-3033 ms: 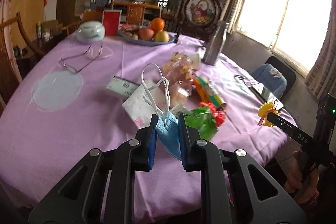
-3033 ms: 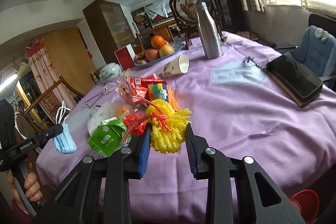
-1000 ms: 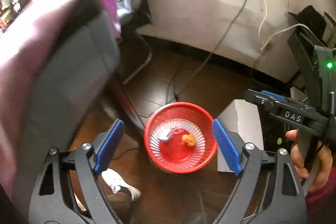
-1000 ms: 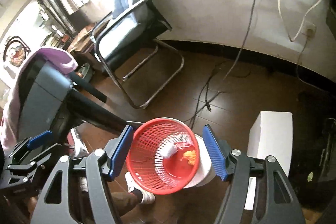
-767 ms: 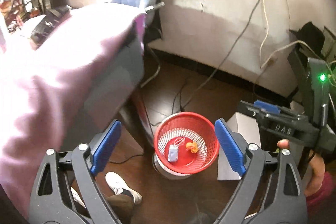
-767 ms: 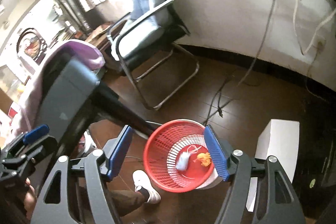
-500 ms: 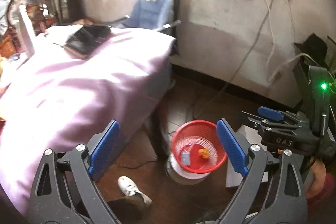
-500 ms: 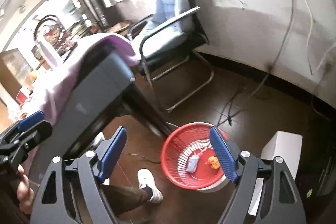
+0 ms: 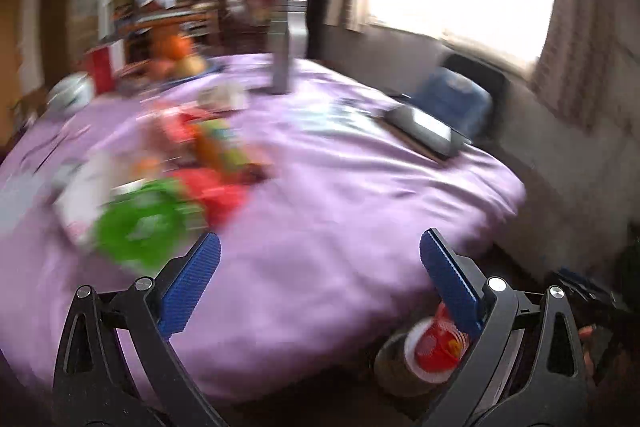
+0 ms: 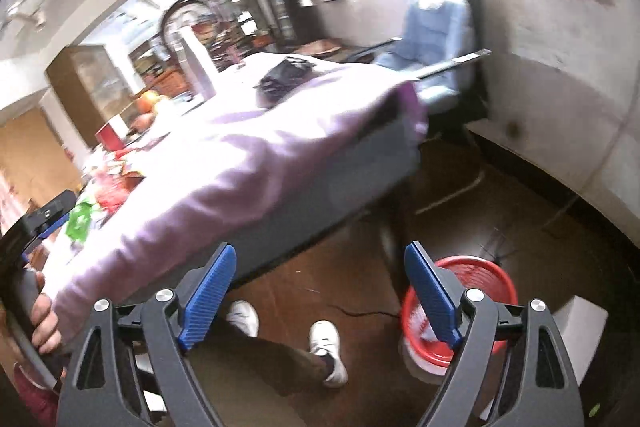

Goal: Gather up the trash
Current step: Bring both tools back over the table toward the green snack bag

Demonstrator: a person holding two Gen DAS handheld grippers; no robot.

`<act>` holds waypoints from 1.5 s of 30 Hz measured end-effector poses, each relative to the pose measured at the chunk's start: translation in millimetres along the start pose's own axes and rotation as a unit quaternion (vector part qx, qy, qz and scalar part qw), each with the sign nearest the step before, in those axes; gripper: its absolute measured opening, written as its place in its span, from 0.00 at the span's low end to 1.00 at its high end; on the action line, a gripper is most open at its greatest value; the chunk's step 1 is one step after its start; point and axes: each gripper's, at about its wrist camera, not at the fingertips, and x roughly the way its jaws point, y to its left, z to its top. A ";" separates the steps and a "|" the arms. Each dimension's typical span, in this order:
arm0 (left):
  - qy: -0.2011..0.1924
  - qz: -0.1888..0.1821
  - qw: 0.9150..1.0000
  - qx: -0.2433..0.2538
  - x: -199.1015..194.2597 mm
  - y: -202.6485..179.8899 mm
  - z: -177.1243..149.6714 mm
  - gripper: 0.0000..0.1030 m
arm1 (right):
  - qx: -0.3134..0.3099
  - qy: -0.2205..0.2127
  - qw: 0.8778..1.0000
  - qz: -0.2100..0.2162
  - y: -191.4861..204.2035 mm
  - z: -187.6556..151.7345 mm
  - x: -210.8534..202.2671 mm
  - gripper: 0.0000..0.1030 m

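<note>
Both claws are empty right now. The left claw [image 9: 319, 277] is spread wide over the near edge of the bench [image 9: 340, 211], nothing between its blue pads [image 9: 188, 287], and its jaws have just been opening further. Same story with the right claw [image 10: 320, 293]: jaws apart, just been opening too, nothing gripped, and it's looking down past the bench corner at the floor.

The left wrist view is pretty smeared, so take the details loosely. On the purple cloth there's a heap of leftover trash on the left side: a green packet [image 9: 136, 223] closest to the claw, a red crumpled wrapper [image 9: 212, 195] right beside it, something white [image 9: 80, 191] to the left, and more colourful wrappers [image 9: 208, 143] behind. Farther back stands a metal bottle [image 9: 286, 55], with a fruit bowl [image 9: 172, 55] to its left. A dark tablet-like slab [image 9: 426, 131] lies near the right edge of the bench, well apart from the trash.

The red basket [image 10: 480, 291] sits on the brown floor just off the bench corner, partly hidden behind the right claw's right finger. In the left view the same basket [image 9: 436, 347] peeks out low down, with a bit of yellow in it. The contents are too blurry to name.

A blue-cushioned chair [image 10: 436, 39] stands by the wall, and the person's white shoes [image 10: 326, 343] show under the right claw. A hand [image 10: 44, 323] at the left edge of that view is holding the other claw's handle.
</note>
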 end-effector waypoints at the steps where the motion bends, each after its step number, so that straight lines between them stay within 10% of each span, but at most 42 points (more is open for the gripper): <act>1: -0.001 0.010 1.000 -0.015 -2.2 17.5 0.4 0.93 | -0.011 0.001 1.000 0.007 12.8 1.1 1.1 0.83; 9: 0.010 0.030 0.991 -0.129 -9.0 109.1 -3.1 0.93 | -0.064 0.009 0.997 0.035 71.5 1.8 8.9 0.85; 27: 0.073 0.124 0.986 -0.089 52.3 111.7 14.2 0.93 | -0.077 0.024 0.996 0.040 85.6 4.2 29.2 0.85; 38: 0.062 0.184 0.974 -0.115 12.9 171.2 3.0 0.94 | -0.070 0.022 0.996 0.058 82.8 4.7 30.3 0.85; 45: 0.044 0.110 0.985 -0.123 -4.8 160.5 5.3 0.94 | -0.082 0.024 0.994 0.065 91.3 2.8 30.0 0.85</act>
